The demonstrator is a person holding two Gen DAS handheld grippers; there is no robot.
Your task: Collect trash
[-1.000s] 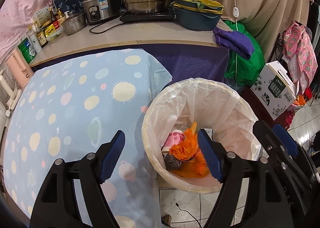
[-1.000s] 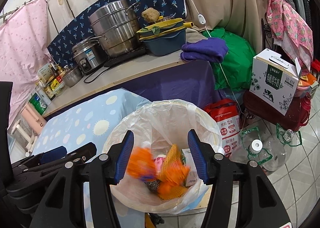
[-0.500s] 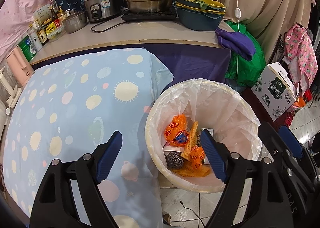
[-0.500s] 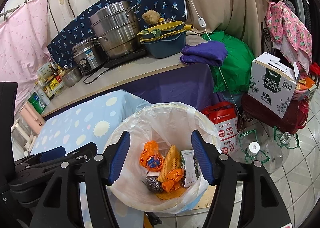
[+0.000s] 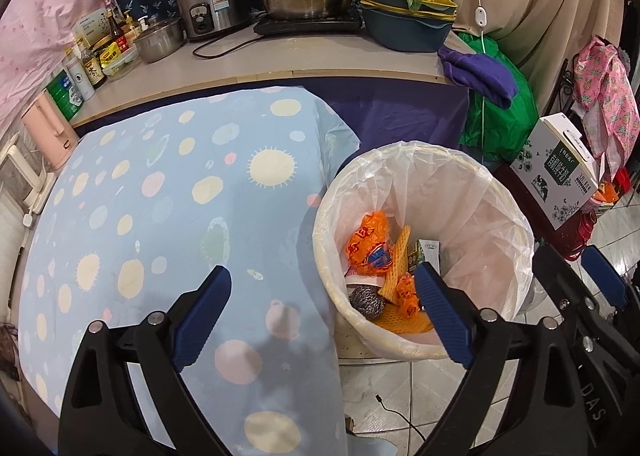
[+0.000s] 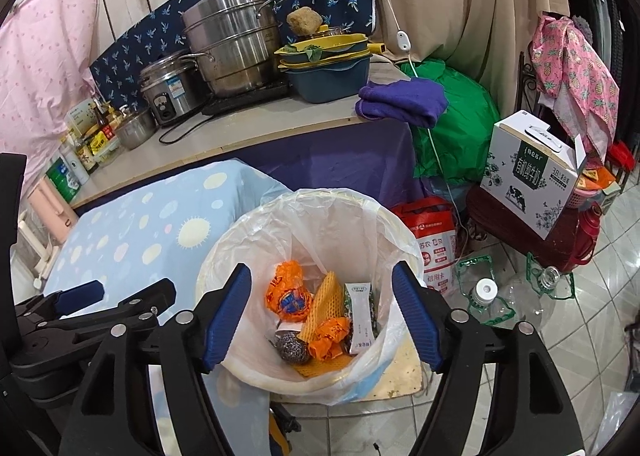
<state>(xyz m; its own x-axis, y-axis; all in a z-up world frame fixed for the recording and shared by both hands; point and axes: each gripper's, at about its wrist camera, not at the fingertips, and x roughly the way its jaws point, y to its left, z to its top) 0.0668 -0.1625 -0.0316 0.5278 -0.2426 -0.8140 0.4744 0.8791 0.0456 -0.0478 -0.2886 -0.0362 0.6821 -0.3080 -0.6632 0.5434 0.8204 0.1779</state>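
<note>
Right now both grippers hang above the trash bin (image 6: 404, 232), a pale round bin lined w/ a thin clear bag, standing on the tiled floor just beside the blue spotted cloth (image 5: 160, 216). Left gripper (image 5: 322, 310) has its jaws opening, nothing between the pads; it sits over the cloth edge and the bin's left rim, w/ its right finger overlapping the bin's inside. Right gripper (image 6: 322, 312) also has its jaws opening and empty, hanging directly over the bin mouth, w/ the trash seen below between its blue pads, not touching them.

Trash lies at the bottom of the bin: orange crumpled wrapper (image 6: 288, 292) w/ a blue patch on the left side, yellow-orange foam net (image 6: 322, 306) upright-ish in the middle, a smaller orange wrapper (image 6: 330, 338) in front of it, steel wool scourer (image 6: 294, 348) at the lower left, and a white-green sachet (image 6: 360, 320) leaning on the right. All touch or overlap one another.

Left gripper's black arm also shows at the left edge of the right wrist view, near the bin rim.

Behind: counter (image 5: 300, 56) w/ steel pots, rice cooker, stacked basins. White milk carton box (image 6: 532, 172) stands well apart to the right, clear plastic bottles (image 6: 486, 296) on the floor near the bin
</note>
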